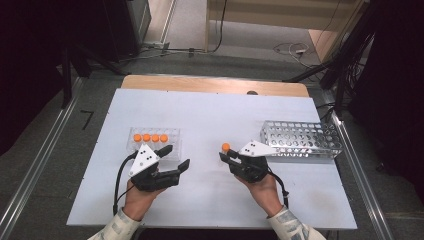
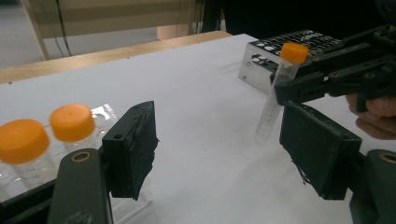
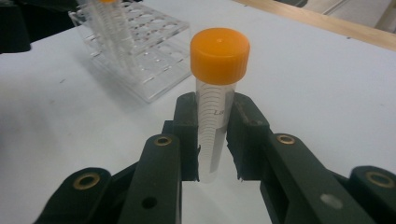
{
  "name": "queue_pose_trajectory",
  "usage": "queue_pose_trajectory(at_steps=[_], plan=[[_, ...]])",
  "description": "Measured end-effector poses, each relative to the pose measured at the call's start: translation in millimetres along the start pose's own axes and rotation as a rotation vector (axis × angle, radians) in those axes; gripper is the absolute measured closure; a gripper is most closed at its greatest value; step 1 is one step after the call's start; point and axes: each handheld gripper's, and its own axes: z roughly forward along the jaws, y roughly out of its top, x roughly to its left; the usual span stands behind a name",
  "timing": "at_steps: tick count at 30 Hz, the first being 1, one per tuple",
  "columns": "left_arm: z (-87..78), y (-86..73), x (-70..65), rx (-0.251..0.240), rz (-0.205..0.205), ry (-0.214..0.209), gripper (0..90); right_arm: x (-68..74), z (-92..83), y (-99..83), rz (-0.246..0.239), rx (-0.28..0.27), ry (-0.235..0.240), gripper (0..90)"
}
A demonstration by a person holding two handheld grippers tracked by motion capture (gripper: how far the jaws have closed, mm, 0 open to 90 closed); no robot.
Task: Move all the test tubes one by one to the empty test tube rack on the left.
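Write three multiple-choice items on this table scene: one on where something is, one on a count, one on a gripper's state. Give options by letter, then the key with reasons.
1. Where does the metal rack stand?
A. on the table's right side
B. on the table's left side
C. on the floor

2. How many orange-capped tubes stand in the clear rack?
A. two
B. four
C. six

3. What is the right gripper doing?
A. hanging open with nothing in it
B. shut on an orange-capped tube
C. gripping the metal rack

Key: 1 A, the high view shows it beyond the right hand on the white table. 2 B, four orange caps sit in a row there. 3 B, its jaws clamp the upright tube below the cap, while the left gripper stands open.
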Motion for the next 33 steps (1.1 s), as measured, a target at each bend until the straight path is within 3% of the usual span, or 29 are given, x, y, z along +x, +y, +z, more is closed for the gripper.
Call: queue_pose_trajectory(at_steps=[11,19,30,33], plan=[[10.8,2.4,-22.1,0.003,0.039,-0.082,35.4,34.1,15.7,-1.7,-0.063,0.034,0.093,71.9],[18.4,0.9,-31.4,0.014,0.061,-0.115,52.2,50.2,20.6,-1.6,-0.091,0.042,0.134,71.9],[22.8,-3.2,-33.5,0.020,0.076,-0.090,68.5,55.8,21.1,-1.3,-0.093,0.041,0.157,71.9],[22.8,-3.2,-33.3,0.022,0.073,-0.089,68.6,55.6,21.1,-1.3,-0.092,0.042,0.156,71.9]])
